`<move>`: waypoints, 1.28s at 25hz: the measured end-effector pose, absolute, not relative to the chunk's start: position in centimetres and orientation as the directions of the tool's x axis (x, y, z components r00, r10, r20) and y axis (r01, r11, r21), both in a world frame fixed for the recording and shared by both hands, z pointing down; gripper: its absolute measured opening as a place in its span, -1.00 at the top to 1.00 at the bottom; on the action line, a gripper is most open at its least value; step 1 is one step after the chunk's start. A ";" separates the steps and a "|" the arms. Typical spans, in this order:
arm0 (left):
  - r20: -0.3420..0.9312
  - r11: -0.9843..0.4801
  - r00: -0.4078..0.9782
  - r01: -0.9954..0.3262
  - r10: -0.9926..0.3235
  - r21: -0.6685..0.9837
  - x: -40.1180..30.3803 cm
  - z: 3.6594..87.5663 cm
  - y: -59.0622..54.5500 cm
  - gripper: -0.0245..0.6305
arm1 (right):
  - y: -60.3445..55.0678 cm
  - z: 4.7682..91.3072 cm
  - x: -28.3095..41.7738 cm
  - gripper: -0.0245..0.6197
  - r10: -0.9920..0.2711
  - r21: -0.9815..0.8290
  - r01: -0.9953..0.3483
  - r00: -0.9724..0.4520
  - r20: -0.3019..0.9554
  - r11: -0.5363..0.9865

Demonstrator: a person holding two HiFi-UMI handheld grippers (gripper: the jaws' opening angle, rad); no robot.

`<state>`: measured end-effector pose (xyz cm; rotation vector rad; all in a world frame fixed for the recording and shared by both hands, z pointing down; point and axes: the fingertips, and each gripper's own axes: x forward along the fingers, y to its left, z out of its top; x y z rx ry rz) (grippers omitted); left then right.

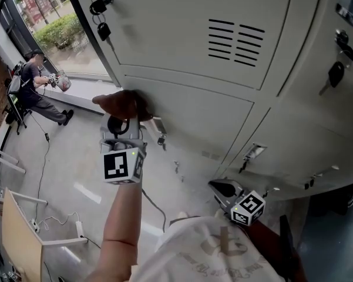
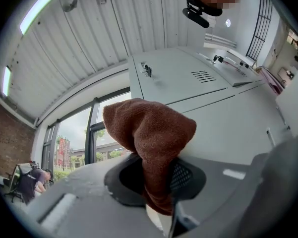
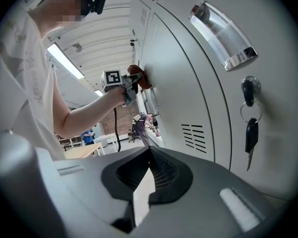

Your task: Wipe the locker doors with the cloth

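In the head view my left gripper (image 1: pixel 124 115) is shut on a brown cloth (image 1: pixel 123 103), and the cloth is pressed against the grey locker door (image 1: pixel 194 119) near its left edge. The left gripper view shows the cloth (image 2: pixel 151 135) bunched up and clamped between the jaws of the left gripper (image 2: pixel 158 180), with the locker doors (image 2: pixel 188 78) behind it. My right gripper (image 1: pixel 225 188) hangs low beside the lower lockers, apart from the doors. Its jaws are shut with nothing between them in the right gripper view (image 3: pixel 149 151), where the cloth (image 3: pixel 139 76) also shows far off.
Keys hang from locks on the doors (image 1: pixel 101 29) (image 1: pixel 335 73), and one key (image 3: pixel 251 133) is close to my right gripper under a chrome handle (image 3: pixel 222 33). A seated person (image 1: pixel 34 90) is by the window. A table edge (image 1: pixel 17 234) and floor cables lie at the lower left.
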<state>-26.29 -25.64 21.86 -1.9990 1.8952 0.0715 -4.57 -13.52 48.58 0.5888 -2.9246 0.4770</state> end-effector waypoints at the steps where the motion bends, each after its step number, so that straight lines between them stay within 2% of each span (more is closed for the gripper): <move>1: -0.302 -0.011 0.086 -0.970 -0.950 -0.241 -26.5 21.4 -25.7 0.68 | -13.4 48.6 -4.6 0.90 -0.357 -0.283 -0.395 -0.917 0.177 0.874; 8: -0.363 -0.002 0.095 -0.968 -0.927 -0.250 -27.1 18.2 -26.2 0.68 | -14.5 48.5 -5.4 0.90 -0.375 -0.268 -0.408 -0.912 0.167 0.873; 14: -0.405 0.090 0.010 -0.970 -0.914 -0.227 -29.2 17.2 -24.3 0.68 | -14.6 47.9 -4.9 0.90 -0.369 -0.253 -0.402 -0.914 0.172 0.880; 18: -0.401 0.039 0.058 -0.973 -0.914 -0.229 -27.5 16.8 -25.0 0.68 | -14.8 47.9 -4.1 0.90 -0.383 -0.251 -0.417 -0.907 0.174 0.874; 26: -0.403 0.048 0.088 -0.948 -0.911 -0.315 -24.6 16.3 -24.5 0.69 | -15.1 48.1 -5.0 0.90 -0.354 -0.260 -0.385 -0.922 0.160 0.885; 32: -0.404 -0.020 0.126 -0.966 -0.906 -0.257 -22.0 16.8 -24.6 0.70 | -14.3 48.2 -4.3 0.90 -0.360 -0.278 -0.394 -0.918 0.166 0.876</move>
